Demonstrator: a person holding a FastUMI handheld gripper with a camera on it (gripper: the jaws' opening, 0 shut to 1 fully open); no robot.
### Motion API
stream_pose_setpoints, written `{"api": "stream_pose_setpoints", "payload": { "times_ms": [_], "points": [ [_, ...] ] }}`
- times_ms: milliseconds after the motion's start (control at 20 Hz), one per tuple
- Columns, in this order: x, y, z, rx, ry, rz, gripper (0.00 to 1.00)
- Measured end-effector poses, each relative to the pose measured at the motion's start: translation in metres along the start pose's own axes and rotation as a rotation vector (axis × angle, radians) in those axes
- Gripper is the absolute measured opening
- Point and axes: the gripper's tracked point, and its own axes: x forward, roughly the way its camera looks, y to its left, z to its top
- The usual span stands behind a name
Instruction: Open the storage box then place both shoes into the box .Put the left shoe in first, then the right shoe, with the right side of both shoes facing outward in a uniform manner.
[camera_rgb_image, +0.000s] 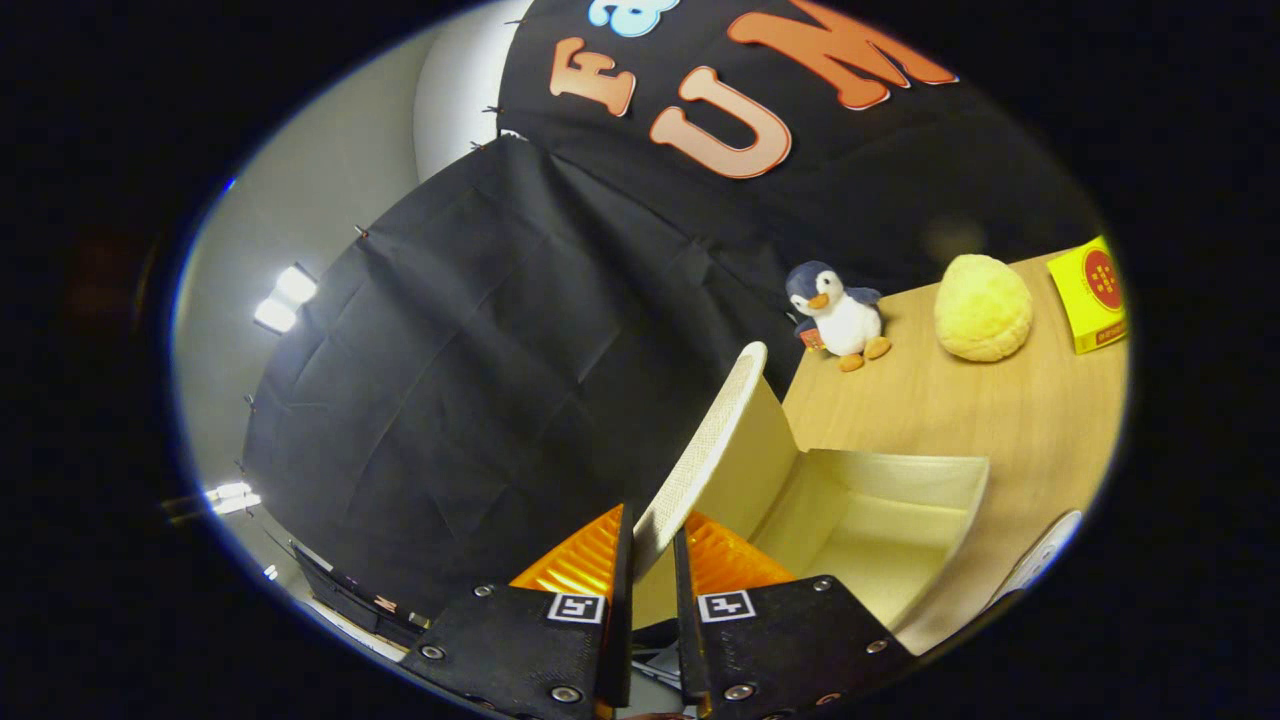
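My gripper is shut on the lid of the cream storage box, with the lid's rim pinched between both fingers. The lid stands raised, tilted up and away from the box body. The box's inside is open to view and holds nothing. It sits on the wooden table just ahead of the fingers. A pale rounded edge, possibly a shoe, peeks in past the box's near corner; I cannot tell for sure.
Beyond the box on the table stand a small penguin plush, a yellow round plush and a yellow carton. The black cloth wall hangs behind the lid.
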Motion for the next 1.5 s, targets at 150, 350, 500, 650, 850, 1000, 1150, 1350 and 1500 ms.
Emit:
{"api": "stream_pose_setpoints", "payload": {
  "times_ms": [150, 350, 500, 650, 850, 1000, 1150, 1350, 1500],
  "points": [
    [0.046, 0.023, -0.004, 0.002, 0.006, 0.009, 0.20],
    [0.093, 0.039, -0.013, 0.009, 0.005, 0.008, 0.26],
    [0.101, 0.042, -0.031, -0.017, 0.048, 0.010, 0.56],
    [0.084, 0.045, -0.029, -0.053, 0.053, 0.020, 0.71],
    [0.038, -0.013, -0.026, -0.149, 0.004, -0.140, 0.74],
    [-0.014, -0.086, -0.043, -0.185, -0.014, -0.319, 0.74],
    [-0.065, -0.152, -0.059, -0.161, -0.043, -0.483, 0.74],
    [-0.139, -0.230, -0.090, -0.159, -0.025, -0.714, 0.74],
    [-0.186, -0.276, -0.122, -0.156, 0.018, -0.845, 0.74]
  ]
}}
